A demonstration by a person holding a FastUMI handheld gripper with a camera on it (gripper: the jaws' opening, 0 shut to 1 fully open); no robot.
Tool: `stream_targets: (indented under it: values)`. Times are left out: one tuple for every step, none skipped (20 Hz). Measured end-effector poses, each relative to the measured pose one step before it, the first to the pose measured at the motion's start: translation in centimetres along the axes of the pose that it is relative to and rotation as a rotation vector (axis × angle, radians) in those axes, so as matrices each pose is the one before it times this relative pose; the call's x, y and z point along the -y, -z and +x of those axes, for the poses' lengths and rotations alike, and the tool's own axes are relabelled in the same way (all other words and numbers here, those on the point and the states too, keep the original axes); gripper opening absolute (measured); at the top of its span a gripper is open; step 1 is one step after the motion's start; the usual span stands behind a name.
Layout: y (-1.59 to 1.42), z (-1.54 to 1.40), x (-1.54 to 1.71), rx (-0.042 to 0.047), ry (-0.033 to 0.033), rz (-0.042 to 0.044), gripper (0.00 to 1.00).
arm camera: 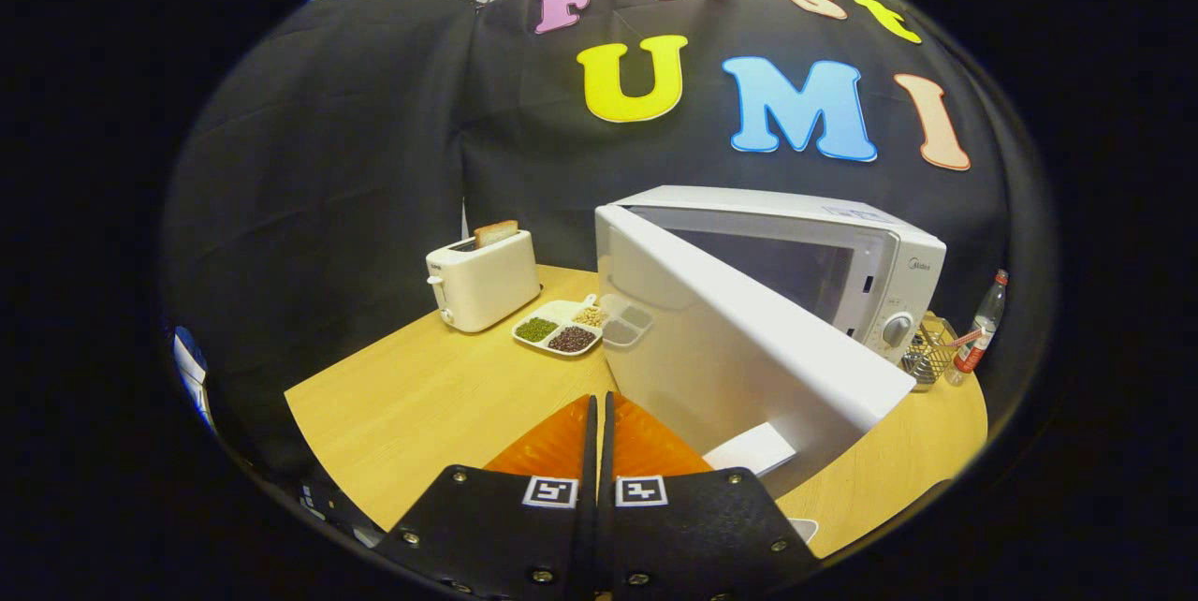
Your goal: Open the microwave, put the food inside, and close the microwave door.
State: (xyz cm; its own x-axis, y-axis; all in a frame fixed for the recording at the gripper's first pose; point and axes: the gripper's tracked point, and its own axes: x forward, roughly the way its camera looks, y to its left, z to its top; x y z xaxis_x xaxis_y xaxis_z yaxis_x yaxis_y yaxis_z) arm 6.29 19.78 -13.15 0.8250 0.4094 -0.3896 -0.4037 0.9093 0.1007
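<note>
Just ahead of the gripper (598, 400), whose fingers sat pressed together holding nothing, the microwave door (739, 339) hung half-open, the sectioned food tray (560, 328) waiting beyond; clipping that door looked the risk.

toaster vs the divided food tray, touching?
Apart. The gripper view shows a strip of bare tabletop between the toaster and the food tray. The gripper, fingers shut on nothing, sits well short of both.

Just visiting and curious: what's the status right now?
Gripper shut, empty. Microwave door swung open just ahead. Divided food tray waiting by toaster.
</note>
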Motion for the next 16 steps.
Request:
stream_targets:
  values:
    - [-0.015, 0.329, 0.688, -0.00413, 0.01174, 0.00292, 0.01]
    - [-0.117, 0.223, 0.709, -0.0016, 0.01052, 0.00227, 0.01]
    - [0.016, 0.302, 0.65, -0.00037, 0.0095, -0.00078, 0.01]
    - [-0.024, 0.307, 0.695, -0.00017, 0.01313, -0.00397, 0.01]
    - [0.067, 0.381, 0.733, -0.00167, 0.0106, -0.00339, 0.01]
    - [0.073, 0.446, 0.72, -0.00553, 0.00906, 0.00223, 0.01]
    - [0.057, 0.411, 0.65, -0.00431, 0.00706, 0.00693, 0.01]
    - [-0.037, 0.411, 0.665, -0.00269, 0.00861, 0.00558, 0.01]
    - [-0.04, 0.461, 0.663, -0.0026, 0.00989, 0.00145, 0.01]
    - [-0.122, 0.405, 0.746, -0.00185, 0.01126, 0.00109, 0.01]
    - [-0.227, 0.5, 0.801, 0.00262, 0.01077, 0.00377, 0.01]
    - [-0.221, 0.43, 0.833, 0.00281, 0.01144, 0.00617, 0.01]
    - [-0.168, 0.5, 0.759, 0.00252, 0.01214, 0.00763, 0.01]
    - [-0.219, 0.485, 0.808, 0.00046, 0.01301, 0.00973, 0.01]
    - [-0.142, 0.558, 0.436, 0.00028, -0.00052, 0.01436, 0.01]
    - [-0.235, 0.516, 0.562, 0.00156, 0.00823, 0.00767, 0.01]
